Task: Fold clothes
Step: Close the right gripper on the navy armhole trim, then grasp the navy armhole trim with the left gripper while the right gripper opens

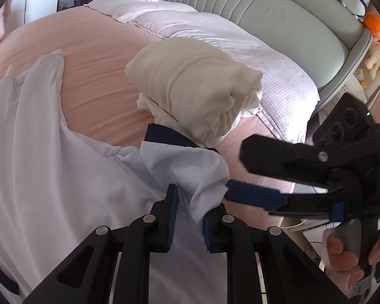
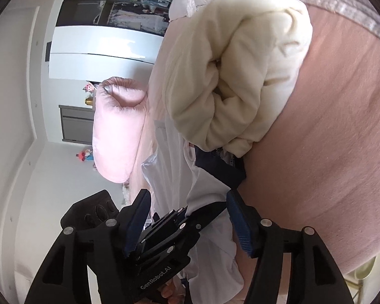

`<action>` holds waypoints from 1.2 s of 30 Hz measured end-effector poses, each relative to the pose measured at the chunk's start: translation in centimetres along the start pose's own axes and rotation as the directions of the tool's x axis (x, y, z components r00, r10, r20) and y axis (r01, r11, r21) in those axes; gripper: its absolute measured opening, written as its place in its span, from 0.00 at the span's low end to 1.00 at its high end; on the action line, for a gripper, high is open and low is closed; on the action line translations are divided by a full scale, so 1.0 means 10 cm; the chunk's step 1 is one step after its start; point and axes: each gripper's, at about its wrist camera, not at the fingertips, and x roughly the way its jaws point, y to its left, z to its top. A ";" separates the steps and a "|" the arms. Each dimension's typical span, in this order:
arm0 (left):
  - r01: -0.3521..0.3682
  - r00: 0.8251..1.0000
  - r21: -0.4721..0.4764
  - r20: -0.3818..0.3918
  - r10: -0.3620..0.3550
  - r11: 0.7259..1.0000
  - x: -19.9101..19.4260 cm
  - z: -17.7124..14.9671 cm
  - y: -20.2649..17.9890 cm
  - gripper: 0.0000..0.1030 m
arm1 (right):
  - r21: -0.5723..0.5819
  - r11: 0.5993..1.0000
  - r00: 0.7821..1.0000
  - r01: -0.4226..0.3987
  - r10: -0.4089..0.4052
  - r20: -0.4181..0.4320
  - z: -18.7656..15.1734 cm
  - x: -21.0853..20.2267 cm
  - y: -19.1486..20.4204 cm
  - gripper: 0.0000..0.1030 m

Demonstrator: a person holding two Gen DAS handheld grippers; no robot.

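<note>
A white shirt [image 1: 63, 164] with navy trim [image 1: 164, 134] lies spread on the pink bed sheet [image 1: 93, 81]. My left gripper [image 1: 195, 200] is shut on a bunched fold of the shirt near that trim. My right gripper [image 1: 235, 169] comes in from the right with its jaws open; its lower blue pad touches the same bunch, and nothing is clamped. In the right wrist view, the right gripper [image 2: 187, 197] stands open around the left gripper [image 2: 187, 215], with the shirt [image 2: 205, 190] in between. A folded cream garment [image 1: 195, 86] [image 2: 240, 76] rests just beyond, partly over the trim.
A pale quilt [image 1: 215, 33] and a padded headboard [image 1: 278, 12] lie behind the cream garment. Plush toys [image 1: 375, 58] sit at the far right. A pink pillow [image 2: 116, 126] lies at the bed's far side before a wardrobe [image 2: 101, 43]. A hand [image 1: 347, 261] grips the right gripper's handle.
</note>
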 end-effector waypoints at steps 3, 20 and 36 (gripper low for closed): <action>0.001 1.000 -0.013 -0.003 -0.001 1.000 -0.01 -0.01 0.03 0.15 | 0.039 0.999 1.000 0.004 -0.004 0.011 -0.03 0.11 -0.09 0.60; 0.025 0.999 -0.052 -0.020 -0.026 0.998 -0.12 -0.07 0.02 0.14 | -0.045 0.991 0.985 0.124 -0.118 0.125 -0.08 0.24 -0.07 0.17; -0.005 1.000 -0.178 0.004 0.006 0.984 -0.33 -0.17 0.21 0.64 | -0.243 0.964 0.992 0.109 -0.090 0.089 -0.11 0.34 0.40 0.08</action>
